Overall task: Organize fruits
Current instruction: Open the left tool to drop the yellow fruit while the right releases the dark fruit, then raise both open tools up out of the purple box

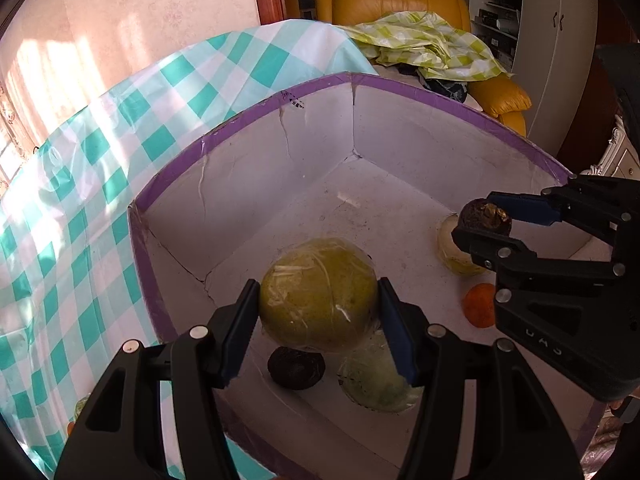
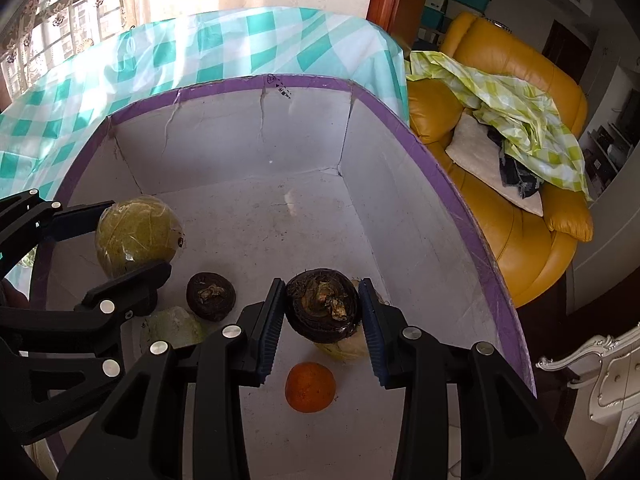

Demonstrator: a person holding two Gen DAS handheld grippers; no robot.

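Between the pads of my left gripper [image 1: 319, 312] sits a large yellow-green fruit in clear wrap [image 1: 318, 294], clamped on both sides and held over the floor of the white box with the purple rim [image 1: 400, 148]. Just under that fruit, on the box floor, lie a dark round fruit [image 1: 296, 368] and a pale green wrapped fruit [image 1: 378, 384], side by side and near each other. Off to my right, my right gripper [image 2: 322, 312] is closed on a second dark brown fruit with a dried, ragged top [image 2: 322, 306], which fills the gap between its blue pads. Directly beneath this one I see part of another pale fruit [image 2: 344, 350], mostly hidden by it, and nearer to me a small orange [image 2: 310, 387] lies alone on the floor. Beyond the box's far wall stretches a teal-and-white checked cloth [image 2: 240, 44], and to the right of my right gripper stands a yellow leather armchair [image 2: 532, 248] with a crumpled green checked sheet [image 2: 528, 120] on it.
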